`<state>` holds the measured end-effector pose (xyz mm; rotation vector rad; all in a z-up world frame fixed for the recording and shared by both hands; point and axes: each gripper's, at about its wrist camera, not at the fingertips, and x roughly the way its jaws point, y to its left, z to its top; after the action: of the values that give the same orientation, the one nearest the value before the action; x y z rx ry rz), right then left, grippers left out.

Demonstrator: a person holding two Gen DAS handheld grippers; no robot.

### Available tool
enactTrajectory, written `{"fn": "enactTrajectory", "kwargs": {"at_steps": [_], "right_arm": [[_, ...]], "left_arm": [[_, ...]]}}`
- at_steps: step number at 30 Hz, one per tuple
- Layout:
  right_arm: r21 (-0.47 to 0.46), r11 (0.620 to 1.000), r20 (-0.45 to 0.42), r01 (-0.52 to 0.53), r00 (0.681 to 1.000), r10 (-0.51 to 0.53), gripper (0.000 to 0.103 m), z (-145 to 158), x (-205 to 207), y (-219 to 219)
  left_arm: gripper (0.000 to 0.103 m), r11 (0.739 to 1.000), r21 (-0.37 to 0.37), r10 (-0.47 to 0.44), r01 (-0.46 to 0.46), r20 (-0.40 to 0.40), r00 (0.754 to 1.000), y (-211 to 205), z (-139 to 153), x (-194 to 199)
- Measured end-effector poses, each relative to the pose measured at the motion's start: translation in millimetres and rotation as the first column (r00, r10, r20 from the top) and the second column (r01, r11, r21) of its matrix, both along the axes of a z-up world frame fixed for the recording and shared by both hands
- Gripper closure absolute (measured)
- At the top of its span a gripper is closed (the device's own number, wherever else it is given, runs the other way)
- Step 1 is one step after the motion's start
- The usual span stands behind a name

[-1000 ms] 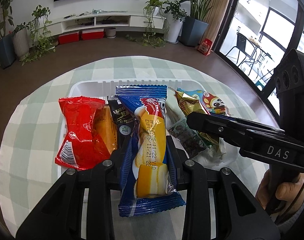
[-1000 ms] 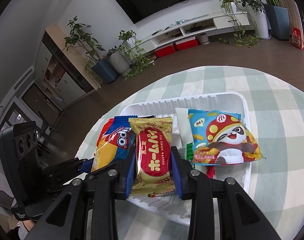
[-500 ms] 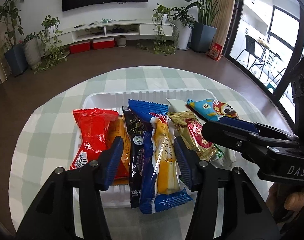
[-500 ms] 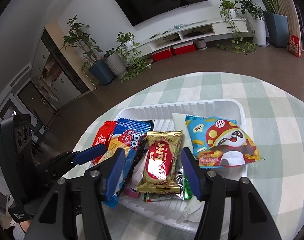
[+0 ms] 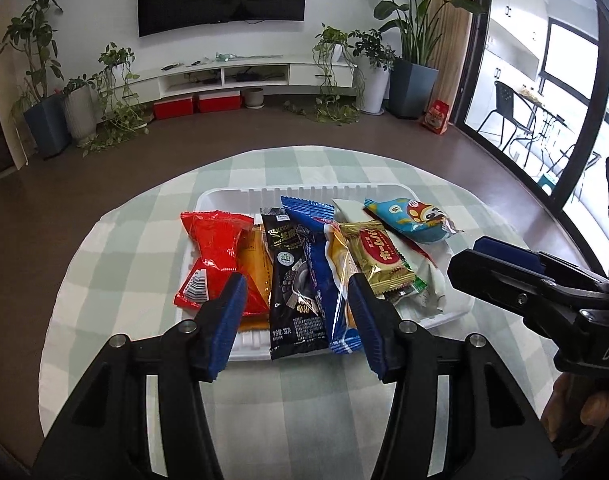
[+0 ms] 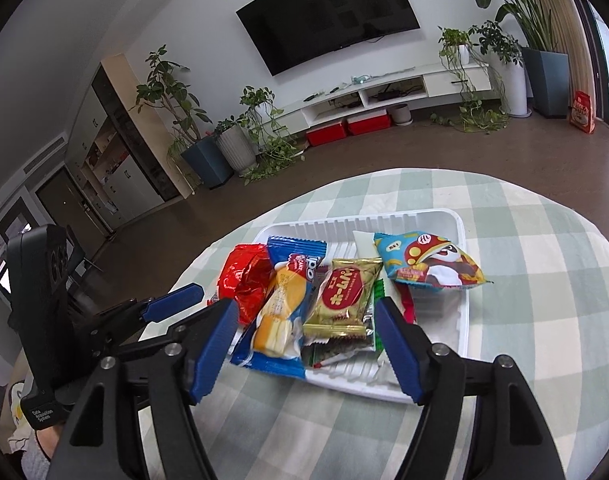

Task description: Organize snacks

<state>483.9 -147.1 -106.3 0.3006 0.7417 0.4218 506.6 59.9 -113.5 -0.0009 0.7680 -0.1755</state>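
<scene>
A white tray [image 5: 304, 192] [image 6: 404, 216] on the checked tablecloth holds several snack packets side by side: red [image 5: 216, 248], orange [image 5: 254, 268], black [image 5: 292, 280], blue-and-yellow [image 5: 324, 264] [image 6: 282, 300], gold-and-red [image 5: 380, 256] [image 6: 344, 296] and light-blue panda [image 5: 412, 220] [image 6: 428, 264]. My left gripper [image 5: 296, 282] hangs open in front of and above the tray, touching no packet. My right gripper [image 6: 306, 304] also hovers before the tray with its jaws opening. The gold packet lies free beyond them. Each gripper shows at the edge of the other's view.
The round table's cloth [image 5: 144, 280] ends close around the tray, with brown floor beyond. A hand [image 5: 576, 412] holds the right gripper's handle at the lower right. A TV wall, a low white shelf and potted plants stand far behind.
Both grippers have opened and let go: the left of the blue-and-yellow packet, the right of the gold packet. Both have drawn back and up from the tray, where the packets now lie.
</scene>
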Motion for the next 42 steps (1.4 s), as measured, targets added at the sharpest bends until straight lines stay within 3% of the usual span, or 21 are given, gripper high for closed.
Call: {"fn": "enactTrajectory", "kwargs": {"at_steps": [9,11,18,22,24,42], "right_arm": [[-0.018,1.0,0.047,0.015,0.999,-0.014,0.028,21.1,-36.2,-0.1],[-0.022,1.0,0.058,0.017,0.998,-0.016,0.028,25.3,-45.1,-0.4],[-0.056,0.998,0.101,0.043,0.994,-0.037,0.024,38.1,-86.2,-2.5],[-0.091,0.993,0.145,0.08,0.987,-0.066,0.021,47.9,-115.5,-6.2],[-0.107,0.989,0.17,0.103,0.982,-0.084,0.017,52.3,-130.4,-8.4],[-0.17,0.968,0.289,0.185,0.948,-0.13,0.011,66.2,-220.9,-15.5]], "left_arm": [[0.052,1.0,-0.001,0.01,-0.01,0.028,1.0,-0.4,16.3,-43.3],[0.045,1.0,0.003,0.015,-0.015,0.039,0.999,-1.3,21.5,-55.3],[0.042,0.999,0.032,0.036,-0.039,0.085,0.996,-7.6,44.0,-95.7],[0.032,0.997,0.059,0.045,-0.054,0.137,0.99,-17.6,59.9,-126.3],[0.032,0.996,0.07,0.04,-0.051,0.156,0.987,-23.8,66.6,-141.0],[0.032,0.993,0.107,0.028,-0.056,0.247,0.969,-58.4,89.4,-247.8]]}}
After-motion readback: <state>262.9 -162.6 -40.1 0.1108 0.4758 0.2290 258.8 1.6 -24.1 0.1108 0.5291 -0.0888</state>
